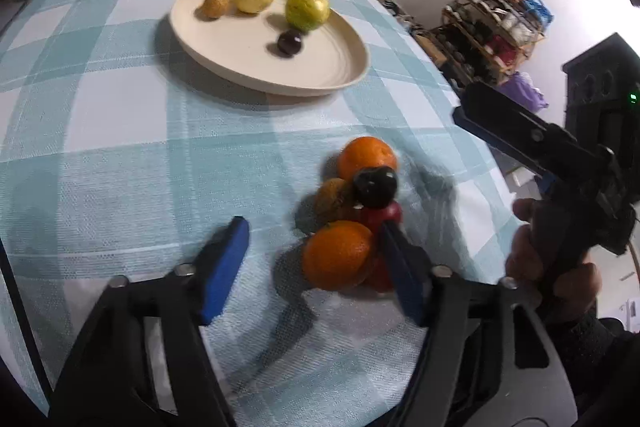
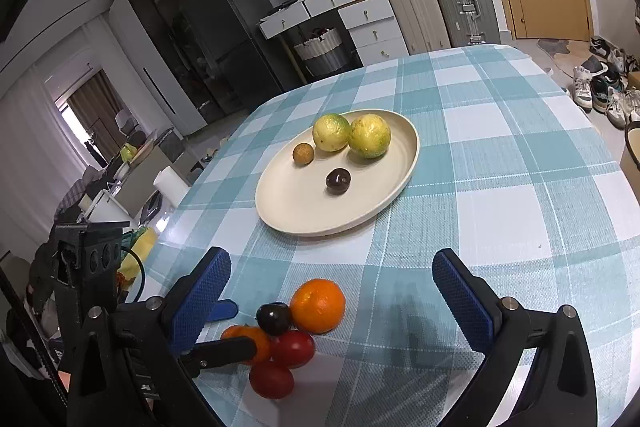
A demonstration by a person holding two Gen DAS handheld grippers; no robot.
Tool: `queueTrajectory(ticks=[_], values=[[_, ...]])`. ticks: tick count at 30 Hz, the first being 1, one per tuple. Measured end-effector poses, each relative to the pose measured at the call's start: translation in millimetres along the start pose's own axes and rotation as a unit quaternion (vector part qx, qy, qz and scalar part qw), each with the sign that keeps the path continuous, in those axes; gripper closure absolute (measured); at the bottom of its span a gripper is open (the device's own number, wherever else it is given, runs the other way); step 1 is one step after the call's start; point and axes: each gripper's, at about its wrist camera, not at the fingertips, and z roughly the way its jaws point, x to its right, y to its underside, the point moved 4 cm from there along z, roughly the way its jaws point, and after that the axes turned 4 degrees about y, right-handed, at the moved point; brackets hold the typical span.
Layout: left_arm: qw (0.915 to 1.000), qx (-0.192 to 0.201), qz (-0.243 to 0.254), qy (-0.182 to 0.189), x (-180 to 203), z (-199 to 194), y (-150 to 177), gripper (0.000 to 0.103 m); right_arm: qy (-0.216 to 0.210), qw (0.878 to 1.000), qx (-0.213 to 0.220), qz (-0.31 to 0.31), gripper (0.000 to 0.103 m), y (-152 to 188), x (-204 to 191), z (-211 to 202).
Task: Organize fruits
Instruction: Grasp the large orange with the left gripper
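Two clusters of fruit lie on the checked tablecloth [image 2: 500,155]: four pieces on the cream plate [image 2: 384,203] and a heap near the table's front edge. On the plate sit two yellow-green citrus [image 2: 331,132], a small brown fruit [image 2: 303,153] and a dark plum [image 2: 338,181], all apart from the heap.

The left wrist view shows the left gripper [image 1: 316,259] straddling the near orange [image 1: 338,254]; its right blue pad touches that orange's side, while the left pad stands clear, so the fingers are parted and not yet clamped. Behind it lie a brown fruit [image 1: 332,199], a black plum [image 1: 375,186], a red fruit [image 1: 382,215] and the far orange [image 1: 367,157]. This view also catches a hand [image 1: 552,263] holding the right gripper [image 1: 520,131] off to the side, which the other view cannot.

The right wrist view shows the right gripper [image 2: 332,283] released, fingers wide with nothing between them, hovering near the heap. It alone shows two separate red tomatoes [image 2: 293,348], and the left gripper's finger lying across the near orange.

In the background, a small display reads "38".
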Motion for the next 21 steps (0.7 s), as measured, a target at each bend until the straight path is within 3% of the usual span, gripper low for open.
queueTrajectory(ticks=[2, 3, 6, 11, 17, 21], values=[[0.9998, -0.005, 0.003, 0.016, 4.1, 0.7, 0.9, 0.059, 0.001, 1.000, 0.000, 0.003, 0.000, 0.4, 1.9, -0.3], [0.9996, -0.003, 0.014, 0.025, 8.4, -0.4, 0.4, 0.070, 0.001, 1.000, -0.001, 0.006, 0.000, 0.2, 3.2, 0.4], [0.9992, -0.007, 0.028, 0.027, 12.7, -0.7, 0.3, 0.070, 0.001, 1.000, -0.006, 0.011, 0.000, 1.5, 6.4, 1.2], [0.9989, -0.007, 0.003, 0.047, 3.6, -3.6, 0.5, 0.070, -0.001, 1.000, -0.009, 0.017, 0.000, 4.0, 8.8, 0.1], [0.9985, 0.012, -0.016, 0.050, -10.0, -18.3, -1.8, 0.070, -0.034, 0.998, -0.022, 0.040, 0.000, 7.9, 13.0, 5.9], [0.9968, 0.032, -0.039, 0.062, -23.3, -31.8, -6.7, 0.070, -0.025, 0.998, -0.035, 0.049, 0.000, 10.6, 14.6, 12.8]])
